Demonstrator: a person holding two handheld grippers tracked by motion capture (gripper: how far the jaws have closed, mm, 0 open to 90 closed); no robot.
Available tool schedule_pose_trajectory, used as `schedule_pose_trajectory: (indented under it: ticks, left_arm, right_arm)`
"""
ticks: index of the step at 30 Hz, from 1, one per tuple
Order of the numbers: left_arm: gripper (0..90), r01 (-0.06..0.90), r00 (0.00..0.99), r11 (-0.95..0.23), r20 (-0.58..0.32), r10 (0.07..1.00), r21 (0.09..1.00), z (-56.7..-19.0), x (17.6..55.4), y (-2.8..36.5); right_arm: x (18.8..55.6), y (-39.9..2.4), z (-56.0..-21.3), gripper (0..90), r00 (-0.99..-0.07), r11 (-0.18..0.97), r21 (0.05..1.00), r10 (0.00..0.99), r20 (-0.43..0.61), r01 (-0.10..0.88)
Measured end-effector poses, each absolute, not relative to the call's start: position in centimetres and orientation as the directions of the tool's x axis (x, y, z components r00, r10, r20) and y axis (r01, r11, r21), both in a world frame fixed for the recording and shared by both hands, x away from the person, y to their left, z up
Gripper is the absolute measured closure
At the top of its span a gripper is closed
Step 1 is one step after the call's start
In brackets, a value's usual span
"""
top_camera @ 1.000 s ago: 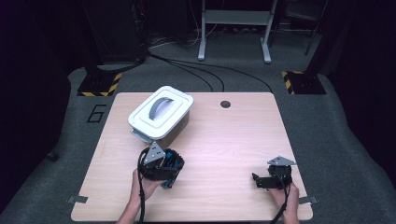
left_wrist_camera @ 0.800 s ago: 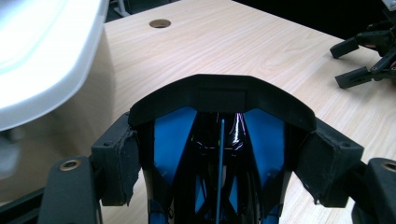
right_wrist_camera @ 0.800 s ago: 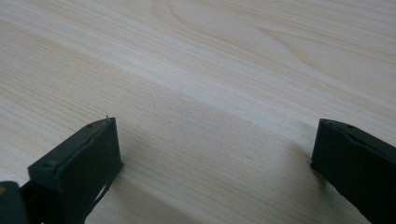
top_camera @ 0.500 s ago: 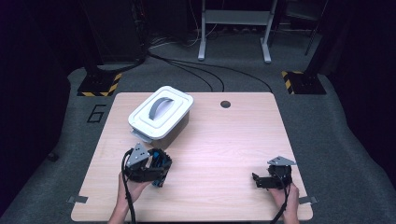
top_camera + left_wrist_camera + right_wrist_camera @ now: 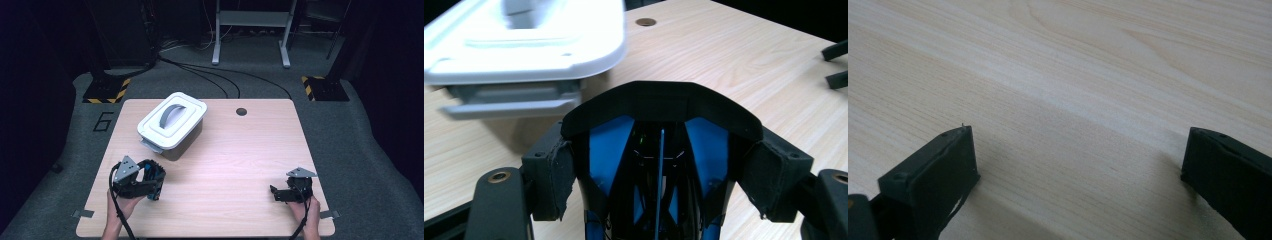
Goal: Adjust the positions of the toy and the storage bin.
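Piece: black arched shell with blue ribs inside, held just above the near left part of the table, a little in front of the box. What kind of part it is I cannot tell.
Left gripper: jaws partly closed and pinching the piece from both sides, pads against its flanks.
Right gripper: jaws spread wide over bare wood at the near right, nothing between them.
Handling: looks like hard, hollow plastic, so probably light and stiff. The thin ribs may flex or crack under a hard squeeze, and the smooth shell could slip.
Where to hold: the two solid outer flanks, as now, and not the thin blue centre fin.
Box: white lid with a grey handle arched over the top, grey body, a latch tab facing the left gripper. The lid is on.
In the way: the shut lid, if the piece is meant for the box. The free right gripper seems best placed to lift it.
Other things: a small dark hole near the table's far edge, well apart from both grippers.
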State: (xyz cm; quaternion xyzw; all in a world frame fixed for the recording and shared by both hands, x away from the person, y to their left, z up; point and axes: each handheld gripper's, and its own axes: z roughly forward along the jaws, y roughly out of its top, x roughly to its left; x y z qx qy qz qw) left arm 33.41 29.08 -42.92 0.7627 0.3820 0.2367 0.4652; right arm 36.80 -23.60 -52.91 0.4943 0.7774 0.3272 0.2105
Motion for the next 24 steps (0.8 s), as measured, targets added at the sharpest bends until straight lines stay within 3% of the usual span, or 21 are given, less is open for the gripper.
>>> schedule_pose_trajectory:
  ticks: [12, 24]
  left_arm:
    - [25.0, 0.409, 0.507, -0.253, 0.013, 0.862, 0.877, -43.0, 32.8, 33.4]
    - [25.1, 0.484, 0.448, -0.242, -0.001, 0.894, 0.841, -43.9, 33.1, 34.9]
  right_arm:
    - [36.8, -23.6, -52.9, 0.3, -0.421, 0.296, 0.717, 0.907, -0.003, 0.632]
    - [36.8, -23.6, -52.9, 0.3, -0.421, 0.296, 0.717, 0.907, -0.004, 0.631]
